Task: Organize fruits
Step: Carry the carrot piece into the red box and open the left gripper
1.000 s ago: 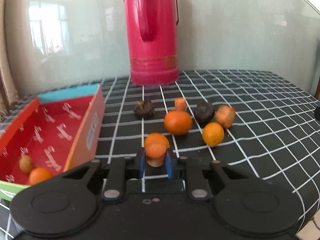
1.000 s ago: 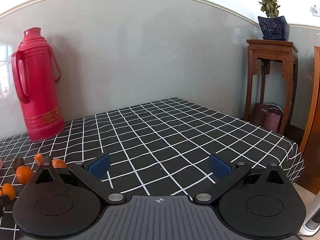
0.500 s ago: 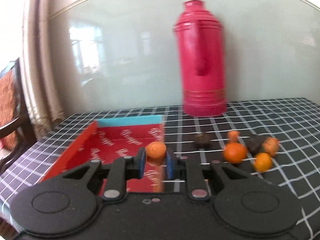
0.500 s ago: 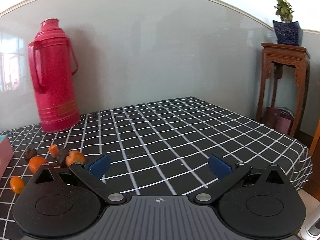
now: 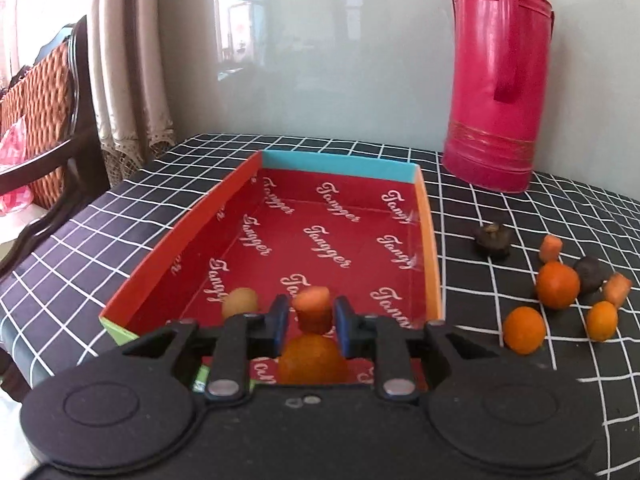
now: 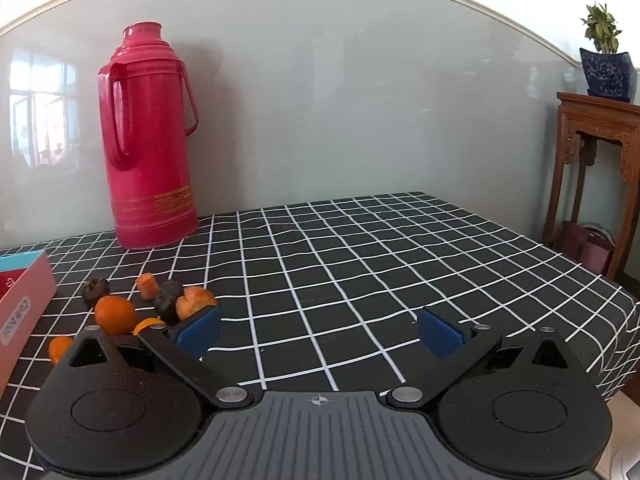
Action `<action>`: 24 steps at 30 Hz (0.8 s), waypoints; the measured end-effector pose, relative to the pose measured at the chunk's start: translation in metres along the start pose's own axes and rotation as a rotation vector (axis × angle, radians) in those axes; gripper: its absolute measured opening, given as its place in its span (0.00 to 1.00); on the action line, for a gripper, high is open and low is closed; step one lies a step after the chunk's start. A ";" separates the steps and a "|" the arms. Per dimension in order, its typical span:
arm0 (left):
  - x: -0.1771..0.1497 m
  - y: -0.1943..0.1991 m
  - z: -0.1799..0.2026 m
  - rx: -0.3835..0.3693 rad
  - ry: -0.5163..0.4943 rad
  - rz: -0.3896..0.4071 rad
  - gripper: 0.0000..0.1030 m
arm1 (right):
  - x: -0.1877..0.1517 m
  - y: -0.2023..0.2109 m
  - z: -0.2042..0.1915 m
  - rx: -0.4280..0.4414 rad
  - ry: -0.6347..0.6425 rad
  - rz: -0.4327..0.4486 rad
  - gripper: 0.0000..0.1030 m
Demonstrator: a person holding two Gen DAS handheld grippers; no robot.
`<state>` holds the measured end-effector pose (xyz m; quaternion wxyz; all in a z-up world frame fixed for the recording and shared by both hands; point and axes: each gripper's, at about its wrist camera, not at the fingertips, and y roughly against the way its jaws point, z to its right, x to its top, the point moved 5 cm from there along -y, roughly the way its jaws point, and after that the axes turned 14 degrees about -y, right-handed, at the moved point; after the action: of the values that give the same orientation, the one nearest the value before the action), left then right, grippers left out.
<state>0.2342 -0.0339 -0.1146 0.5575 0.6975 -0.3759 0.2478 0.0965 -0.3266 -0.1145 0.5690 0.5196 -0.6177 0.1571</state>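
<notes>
Your left gripper (image 5: 311,322) hangs over the near end of the red box (image 5: 430,236), its blue pads on either side of a carrot chunk (image 5: 313,308). Whether they pinch it or have just let go, you cannot tell. The spot looks chosen for dropping: an orange (image 5: 313,360) and a yellowish fruit (image 5: 240,302) already lie in the box right beneath.

Loose fruit sits on the checked cloth (image 5: 500,200) at 3 o'clock of the box: two dark fruits (image 5: 492,237), oranges (image 5: 558,284), more carrot pieces (image 5: 550,247).

Your right gripper (image 6: 318,330) is spread wide and empty, with the pile at its 10 o'clock, likely staged for the next pick.

Red thermos (image 6: 150,140) stands at 12 o'clock, clear of the work.
</notes>
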 end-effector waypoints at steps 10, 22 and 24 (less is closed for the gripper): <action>0.001 0.008 -0.011 0.033 0.035 0.024 0.72 | -0.004 0.001 -0.011 0.051 0.008 -0.018 1.00; -0.003 0.025 -0.053 0.121 0.066 0.070 0.87 | -0.013 0.000 -0.040 0.155 0.012 -0.045 1.00; -0.007 0.027 -0.063 0.142 0.081 0.062 0.90 | -0.016 0.002 -0.048 0.187 0.019 -0.047 1.00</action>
<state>0.2133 0.0261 -0.0878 0.5133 0.7127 -0.3559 0.3193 0.1177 -0.2809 -0.1133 0.5274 0.5831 -0.5828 0.2055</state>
